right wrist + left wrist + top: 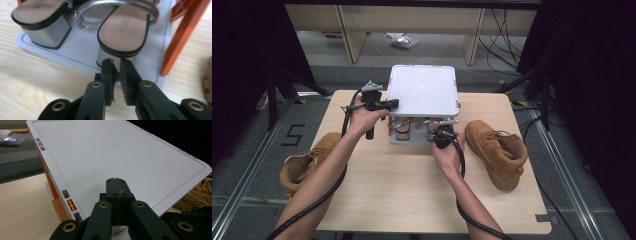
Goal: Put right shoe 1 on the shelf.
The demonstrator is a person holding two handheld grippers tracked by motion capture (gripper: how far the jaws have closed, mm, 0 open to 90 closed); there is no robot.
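Forearms enter the high view from the bottom edge, and we log one gripper in each hand. On the light wooden desk (412, 190) stands a small two-tier shoe rack with white shelves and orange side frames (423, 90), set at the far middle.

Left gripper (116, 185): its jaws are pressed together with nothing between them, poised over the near edge of the rack's white top shelf. In the high view we see this gripper at the rack's left side, level with the top shelf.

Right gripper (116, 66): jaws slightly parted with a narrow gap, holding nothing, tips just in front of the heel of a silver block-heel sandal with a tan insole (125, 30). This sandal sits on the lower shelf, close to the orange frame. A second matching silver sandal (41, 18) stands beside it on the same shelf.

We note a tan lace-up suede boot (497, 150) lying on the desk right of the rack, and another tan boot (307, 160) at the desk's left edge.
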